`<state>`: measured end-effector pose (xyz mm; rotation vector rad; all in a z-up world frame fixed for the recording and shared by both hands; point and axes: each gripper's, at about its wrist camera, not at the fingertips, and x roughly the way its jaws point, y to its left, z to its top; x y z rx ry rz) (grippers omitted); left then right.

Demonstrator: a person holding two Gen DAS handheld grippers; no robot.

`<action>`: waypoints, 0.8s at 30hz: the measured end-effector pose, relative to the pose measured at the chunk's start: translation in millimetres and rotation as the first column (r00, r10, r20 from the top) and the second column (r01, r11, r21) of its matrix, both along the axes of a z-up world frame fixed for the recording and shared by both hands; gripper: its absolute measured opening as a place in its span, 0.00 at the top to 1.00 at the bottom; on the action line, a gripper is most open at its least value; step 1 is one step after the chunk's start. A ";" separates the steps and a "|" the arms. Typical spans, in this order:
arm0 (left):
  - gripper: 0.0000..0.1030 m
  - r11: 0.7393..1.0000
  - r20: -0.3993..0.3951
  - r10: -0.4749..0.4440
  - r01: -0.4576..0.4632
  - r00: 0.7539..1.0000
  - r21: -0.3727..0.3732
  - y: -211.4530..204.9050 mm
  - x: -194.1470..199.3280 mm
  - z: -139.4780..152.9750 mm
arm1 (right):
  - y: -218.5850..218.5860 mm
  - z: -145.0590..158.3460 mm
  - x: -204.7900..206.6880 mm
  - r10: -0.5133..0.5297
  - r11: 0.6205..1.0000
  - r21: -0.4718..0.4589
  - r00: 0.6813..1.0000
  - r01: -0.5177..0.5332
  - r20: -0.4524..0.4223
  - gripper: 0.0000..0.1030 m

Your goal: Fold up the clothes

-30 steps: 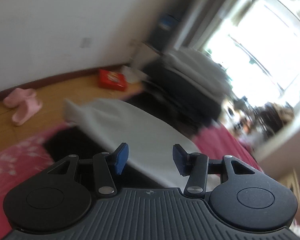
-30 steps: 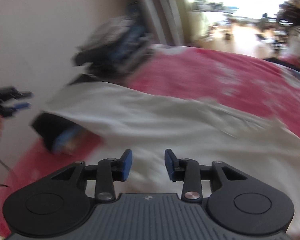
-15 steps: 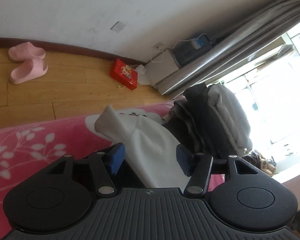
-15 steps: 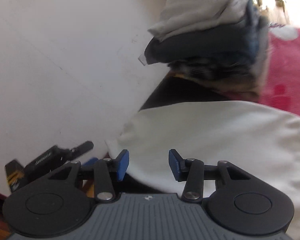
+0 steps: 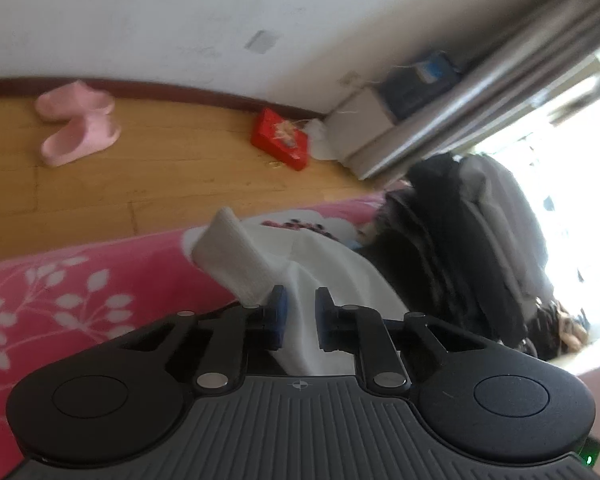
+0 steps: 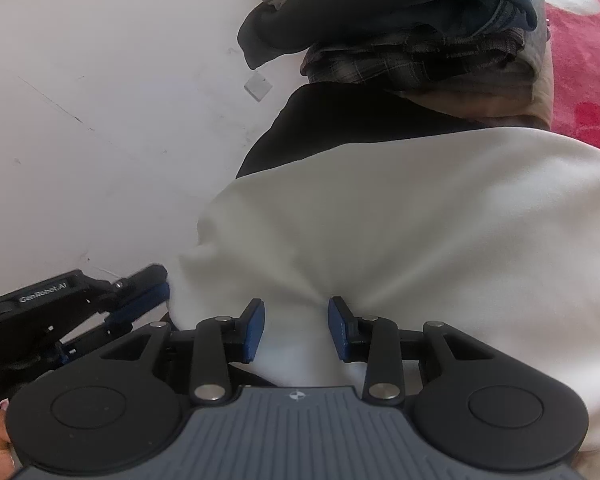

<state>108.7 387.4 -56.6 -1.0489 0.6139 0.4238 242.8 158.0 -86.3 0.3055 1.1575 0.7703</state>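
A white garment (image 5: 328, 264) lies on a pink bed cover (image 5: 60, 288), low in the middle of both views. Its cuff (image 5: 232, 256) points to the upper left. The left hand-held gripper (image 5: 300, 316) is closing on a fold of it. The right hand-held gripper (image 6: 296, 328) is closing too, with cloth bunched between its jaws, pads not yet pressing. A clothes pile (image 6: 420, 40) sits beyond, at upper right.

garment (image 6: 420, 220) on bedspread (image 5: 60, 300) | clothes pile (image 6: 420, 40) behind garment | slippers (image 5: 78, 128) on floor (image 5: 160, 184)
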 end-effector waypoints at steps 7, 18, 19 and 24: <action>0.40 0.996 -0.069 0.084 -0.086 0.994 -0.024 25.8 -12.8 -3.0 | -7.2 0.4 -1.8 -0.004 1.000 0.019 1.000 0.003 0.004 0.64; 0.75 0.994 -0.036 0.038 -0.042 0.999 -0.102 36.8 12.6 -22.2 | -1.2 3.0 -5.0 0.027 1.000 -0.017 0.998 -0.026 0.059 0.64; 0.82 0.996 -0.027 0.043 -0.045 0.999 -0.078 34.0 13.7 -19.2 | -1.1 3.0 -5.4 0.029 0.999 -0.019 0.998 -0.028 0.063 0.64; 0.97 0.995 0.070 0.025 -0.031 0.997 0.094 12.5 9.5 11.9 | -2.8 3.4 -5.8 0.032 0.999 -0.015 0.997 -0.031 0.064 0.64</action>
